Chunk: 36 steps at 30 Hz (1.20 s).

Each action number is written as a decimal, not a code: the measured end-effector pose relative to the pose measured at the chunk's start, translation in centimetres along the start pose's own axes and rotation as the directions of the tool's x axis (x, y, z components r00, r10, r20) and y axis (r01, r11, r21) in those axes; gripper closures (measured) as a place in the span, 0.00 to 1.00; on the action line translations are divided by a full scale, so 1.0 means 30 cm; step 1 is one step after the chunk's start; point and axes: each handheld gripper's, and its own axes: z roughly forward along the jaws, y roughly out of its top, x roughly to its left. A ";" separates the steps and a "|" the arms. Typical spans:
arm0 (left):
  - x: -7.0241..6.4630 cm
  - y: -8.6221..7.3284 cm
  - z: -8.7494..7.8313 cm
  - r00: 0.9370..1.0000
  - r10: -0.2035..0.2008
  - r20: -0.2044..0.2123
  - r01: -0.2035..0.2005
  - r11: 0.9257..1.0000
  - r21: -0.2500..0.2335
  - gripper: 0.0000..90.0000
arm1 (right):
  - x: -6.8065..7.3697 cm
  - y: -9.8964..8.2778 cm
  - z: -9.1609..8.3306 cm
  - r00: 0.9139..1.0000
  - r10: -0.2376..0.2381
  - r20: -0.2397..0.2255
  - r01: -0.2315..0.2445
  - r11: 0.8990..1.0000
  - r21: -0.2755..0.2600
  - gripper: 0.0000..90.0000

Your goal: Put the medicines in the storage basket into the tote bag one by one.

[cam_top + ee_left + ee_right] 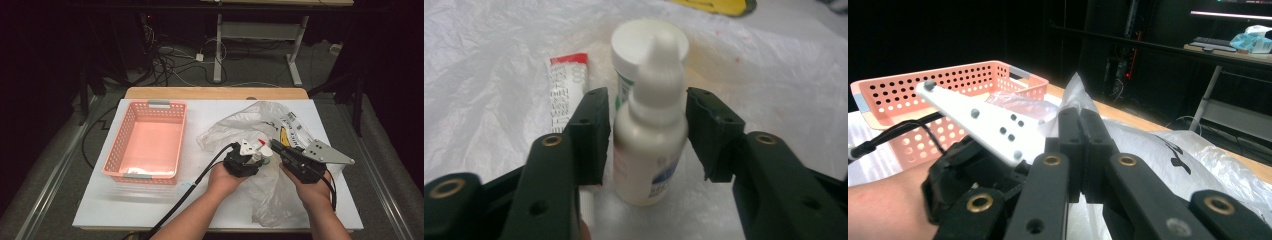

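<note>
**Bottle between the left tongs, bag pinched by the right**

While the right tongs (276,146) hold the plastic bag (240,125) up near the right half of the surface (150,210), the high view puts the left tongs (260,152) just beside them, well apart from the pink basket (147,142) toward the left edge. A judgement: keep the bag hand quiet, so the mouth stays wide.

From the left gripper view, the dropper bottle (651,145) lies inside the bag, between jaws that stand apart; the left pad looks to touch its shoulder, the right pad shows a gap. Its long axis runs straight away from the camera, nozzle pointing far, base nearest. Closing evenly on the body, below the nozzle, should stop it rolling. A white jar (624,47) and a red-ended tube (566,90) lie just beyond.

Along the right gripper view, the jaws are pressed together on a fold of bag film (1075,90).
</note>
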 end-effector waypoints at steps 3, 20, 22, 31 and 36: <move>-0.013 -0.005 -0.016 0.999 0.033 -0.013 -0.032 0.999 0.041 0.53 | 0.003 0.000 0.001 1.000 0.001 -0.004 -0.001 1.000 0.003 1.00; 0.000 -0.014 -0.012 1.000 0.013 -0.016 -0.013 0.999 0.038 0.65 | 0.003 0.002 -0.003 1.000 0.002 -0.003 -0.002 1.000 -0.001 1.00; 0.003 -0.006 -0.003 1.000 0.006 -0.002 -0.006 0.999 0.034 0.64 | 0.003 0.001 -0.001 1.000 0.001 -0.004 -0.001 1.000 -0.001 1.00; -0.002 -0.006 -0.022 0.999 0.008 -0.034 -0.007 0.999 0.044 0.40 | 0.000 -0.001 -0.004 1.000 0.004 -0.002 -0.004 1.000 0.001 1.00; 0.022 -0.068 -0.160 0.998 -0.017 -0.065 0.018 1.000 0.013 0.33 | -0.002 -0.001 -0.005 1.000 0.005 -0.002 -0.005 1.000 0.001 1.00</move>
